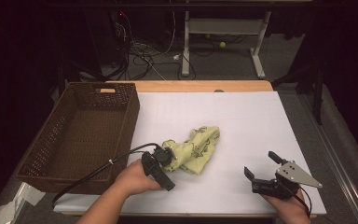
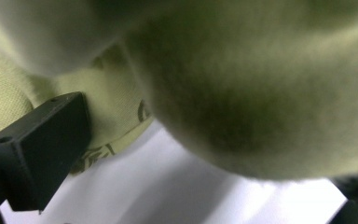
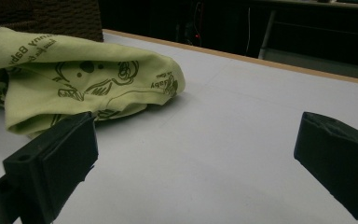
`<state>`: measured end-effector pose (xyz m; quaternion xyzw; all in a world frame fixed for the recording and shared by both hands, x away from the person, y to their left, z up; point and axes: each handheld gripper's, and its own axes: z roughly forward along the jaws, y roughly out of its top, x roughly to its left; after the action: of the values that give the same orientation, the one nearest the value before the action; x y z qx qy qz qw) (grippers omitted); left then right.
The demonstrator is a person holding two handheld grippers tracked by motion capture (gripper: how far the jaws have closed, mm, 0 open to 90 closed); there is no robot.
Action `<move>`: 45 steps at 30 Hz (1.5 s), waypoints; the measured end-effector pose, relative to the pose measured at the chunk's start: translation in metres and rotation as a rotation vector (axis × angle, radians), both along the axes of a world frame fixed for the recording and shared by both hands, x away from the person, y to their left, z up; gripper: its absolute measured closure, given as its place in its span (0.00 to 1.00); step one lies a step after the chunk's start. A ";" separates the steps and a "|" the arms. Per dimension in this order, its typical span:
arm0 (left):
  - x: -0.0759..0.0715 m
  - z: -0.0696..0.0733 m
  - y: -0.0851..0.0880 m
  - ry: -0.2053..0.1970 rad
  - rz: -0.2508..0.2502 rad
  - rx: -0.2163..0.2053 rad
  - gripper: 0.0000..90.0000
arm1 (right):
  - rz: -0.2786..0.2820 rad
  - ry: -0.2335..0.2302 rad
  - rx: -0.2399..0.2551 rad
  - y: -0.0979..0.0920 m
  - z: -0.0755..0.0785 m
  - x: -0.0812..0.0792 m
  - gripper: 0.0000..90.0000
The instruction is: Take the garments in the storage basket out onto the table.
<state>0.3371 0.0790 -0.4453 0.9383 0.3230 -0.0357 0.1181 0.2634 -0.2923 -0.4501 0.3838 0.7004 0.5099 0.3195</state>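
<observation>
A pale yellow-green printed cloth (image 1: pixel 198 147) lies crumpled on the white table cover, left of centre. My left gripper (image 1: pixel 170 151) is pushed into the cloth's near left end. In the left gripper view its jaws stand wide apart, and the cloth (image 2: pixel 261 84) bulges blurred between and above them, so the left gripper (image 2: pixel 196 186) is open. My right gripper (image 1: pixel 260 163) hovers near the front right of the table, open with nothing in it, pointing toward the cloth (image 3: pixel 84 74). The right gripper (image 3: pixel 196 154) is well short of the cloth.
A dark brown wicker basket (image 1: pixel 135 109) stands on the table's left side, next to the cloth, and shows as the basket (image 3: pixel 51 14) behind it. The white cover (image 1: pixel 242 116) spreads to the wooden far edge (image 1: pixel 191 86). Cables and a desk frame lie on the floor beyond.
</observation>
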 end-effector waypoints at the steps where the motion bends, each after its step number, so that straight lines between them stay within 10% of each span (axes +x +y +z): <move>1: -0.001 -0.001 0.001 -0.003 0.017 -0.026 0.00 | 0.000 0.001 0.001 0.000 0.000 0.000 0.00; 30: -0.039 -0.024 0.031 -0.346 0.116 -0.399 0.00 | 0.001 0.001 -0.007 0.002 -0.001 0.000 0.00; 40: -0.063 -0.011 0.054 -0.472 0.208 -0.665 0.00 | 0.015 -0.004 -0.008 0.004 0.000 -0.001 0.00; 45: -0.061 -0.017 0.047 -0.524 0.186 -0.640 0.00 | 0.024 -0.003 -0.004 0.007 -0.001 0.000 0.00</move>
<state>0.2764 0.1265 -0.4619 0.7984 0.3379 0.1165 0.4845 0.2630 -0.2858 -0.4510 0.3737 0.7055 0.5130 0.3152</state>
